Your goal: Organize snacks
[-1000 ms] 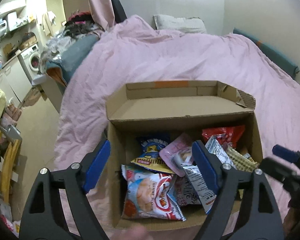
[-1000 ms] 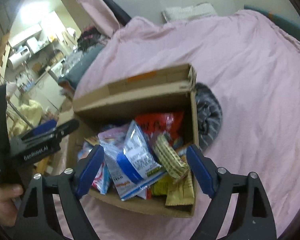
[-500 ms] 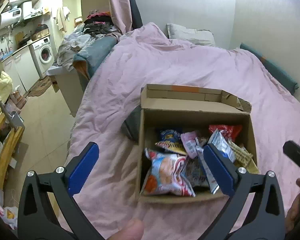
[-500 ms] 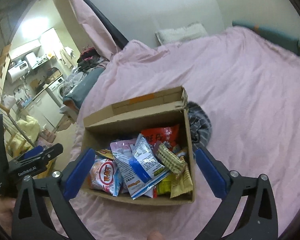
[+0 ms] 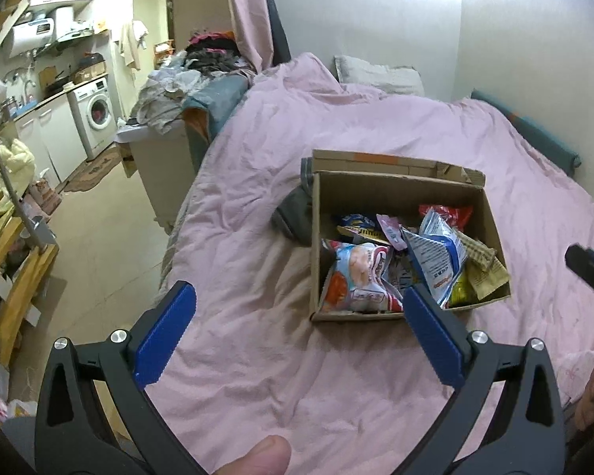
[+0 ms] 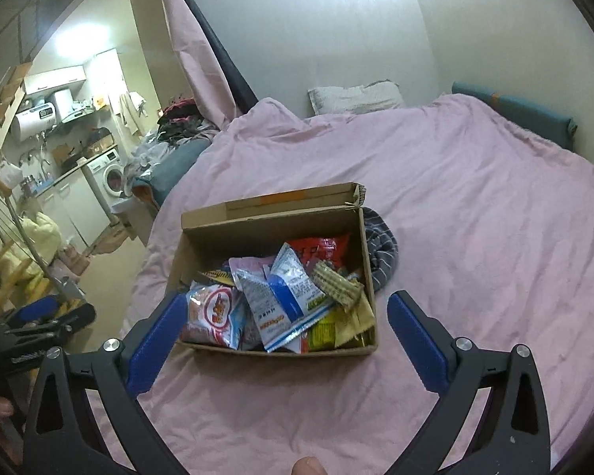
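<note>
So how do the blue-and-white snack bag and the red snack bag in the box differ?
The blue-and-white snack bag lies on top of the pile near the middle, fully in view; the red snack bag sits at the back of the cardboard box, partly buried. The blue-and-white one shows printed text; the red one shows only glossy red. Both are sealed packets inside the box.

Both grippers pulled back from cardboard box (image 5: 396, 194), box now seen smaller and farther off. Left gripper (image 5: 299, 304) and right gripper (image 6: 287, 314) jaws just been opening, spread wide, nothing between. More pink bedspread (image 6: 475, 206) exposed in front of box.
</note>
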